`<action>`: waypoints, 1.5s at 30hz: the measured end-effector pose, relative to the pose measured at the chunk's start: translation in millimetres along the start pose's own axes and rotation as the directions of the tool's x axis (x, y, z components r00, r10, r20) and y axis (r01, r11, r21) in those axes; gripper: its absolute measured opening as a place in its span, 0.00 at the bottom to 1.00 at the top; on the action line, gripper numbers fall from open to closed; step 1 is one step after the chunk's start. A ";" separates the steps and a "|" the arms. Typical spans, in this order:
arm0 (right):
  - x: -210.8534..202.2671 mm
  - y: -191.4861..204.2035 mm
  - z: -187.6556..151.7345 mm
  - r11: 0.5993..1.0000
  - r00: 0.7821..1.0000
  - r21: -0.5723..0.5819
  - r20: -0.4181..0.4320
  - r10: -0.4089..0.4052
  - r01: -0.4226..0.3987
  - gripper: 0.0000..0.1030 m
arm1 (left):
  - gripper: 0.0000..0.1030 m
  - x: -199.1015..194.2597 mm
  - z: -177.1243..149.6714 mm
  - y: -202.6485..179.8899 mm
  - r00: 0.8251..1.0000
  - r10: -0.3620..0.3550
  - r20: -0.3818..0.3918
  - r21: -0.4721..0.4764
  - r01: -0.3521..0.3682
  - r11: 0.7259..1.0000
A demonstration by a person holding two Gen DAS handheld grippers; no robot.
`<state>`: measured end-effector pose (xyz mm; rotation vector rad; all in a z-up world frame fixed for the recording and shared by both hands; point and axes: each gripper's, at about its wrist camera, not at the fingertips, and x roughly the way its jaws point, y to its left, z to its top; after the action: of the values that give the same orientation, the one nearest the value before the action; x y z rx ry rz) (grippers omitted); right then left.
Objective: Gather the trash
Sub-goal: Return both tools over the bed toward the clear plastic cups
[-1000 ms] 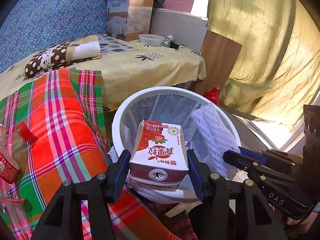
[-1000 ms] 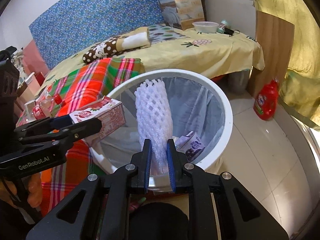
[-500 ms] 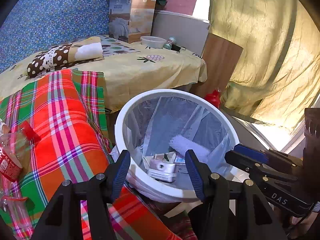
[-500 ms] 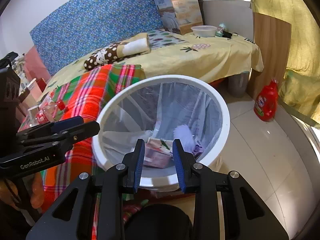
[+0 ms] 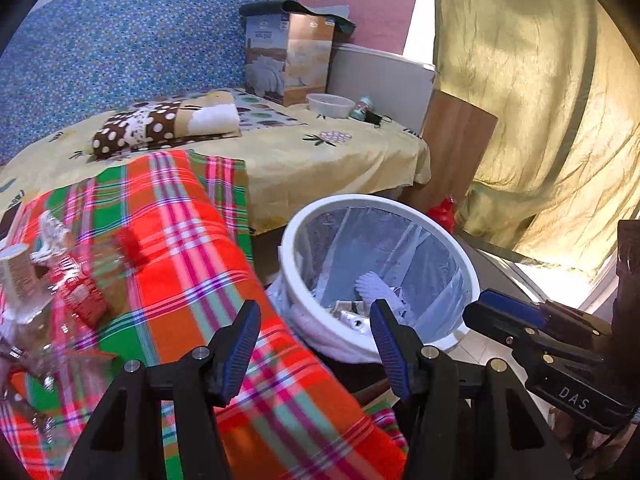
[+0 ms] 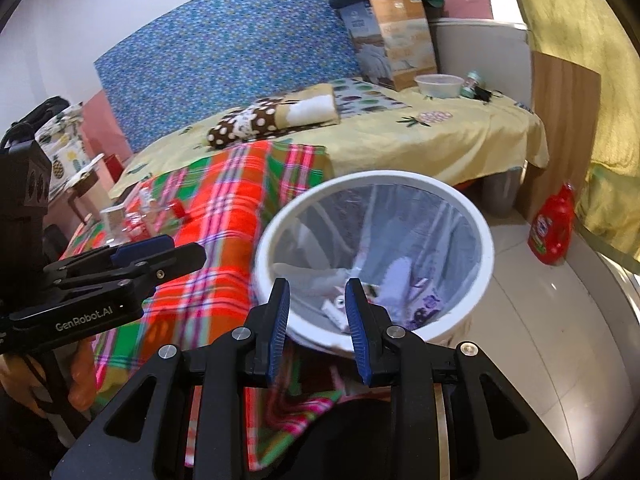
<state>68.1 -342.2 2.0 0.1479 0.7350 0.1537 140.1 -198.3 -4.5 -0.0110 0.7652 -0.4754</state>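
A white round bin (image 5: pixel 400 206) with a clear liner stands on the floor by the bed. Inside it lie a white foam net (image 5: pixel 376 288) and a strawberry milk carton (image 5: pixel 352 318); the right wrist view also shows the foam net (image 6: pixel 400 276) and the carton (image 6: pixel 334 308) in the bin (image 6: pixel 400 178). My left gripper (image 5: pixel 316 320) is open and empty over the bin's near-left rim. My right gripper (image 6: pixel 318 300) is open and empty above the near rim. A crushed clear bottle with a red label (image 5: pixel 76 292) and a paper cup (image 5: pixel 16 264) lie on the plaid blanket (image 5: pixel 180 248).
The bed's yellow sheet (image 5: pixel 320 152) carries a polka-dot pillow (image 5: pixel 160 128), a cardboard box (image 5: pixel 288 60) and a bowl (image 5: pixel 330 104). A red detergent bottle (image 6: pixel 550 228) stands on the tiled floor by a wooden board (image 6: pixel 564 120) and a yellow curtain (image 5: pixel 540 120).
The left gripper let go of the milk carton and the right let go of the foam net; both fell into the bin. Both grippers drew back and swung left toward the blanket.
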 end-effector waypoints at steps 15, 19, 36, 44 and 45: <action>-7.9 56.3 -10.4 0.988 0.993 -0.109 0.021 0.112 -0.110 0.30 | 0.55 -63.8 -35.8 43.0 0.995 0.085 0.043 -0.079 -0.081 0.994; -8.3 70.3 -14.8 0.983 0.990 -0.125 0.016 0.139 -0.136 0.30 | 0.55 -78.8 -45.4 56.1 0.993 0.105 0.050 -0.109 -0.099 0.989; -6.5 102.9 -22.9 0.963 0.978 -0.173 -0.015 0.209 -0.209 0.30 | 0.55 -120.1 -80.3 95.9 0.976 0.204 0.079 -0.185 -0.187 0.965; -1.5 109.4 -24.0 0.956 0.973 -0.179 -0.034 0.230 -0.232 0.30 | 0.55 -123.6 -95.6 113.8 0.963 0.263 0.056 -0.197 -0.247 0.949; -1.2 110.1 -24.5 0.955 0.972 -0.181 -0.036 0.232 -0.235 0.30 | 0.55 -122.9 -97.2 116.0 0.964 0.261 0.052 -0.201 -0.246 0.948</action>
<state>41.0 -232.7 5.5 0.0565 0.7121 0.4478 46.3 -27.6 -14.4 -0.1103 0.7217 -0.1527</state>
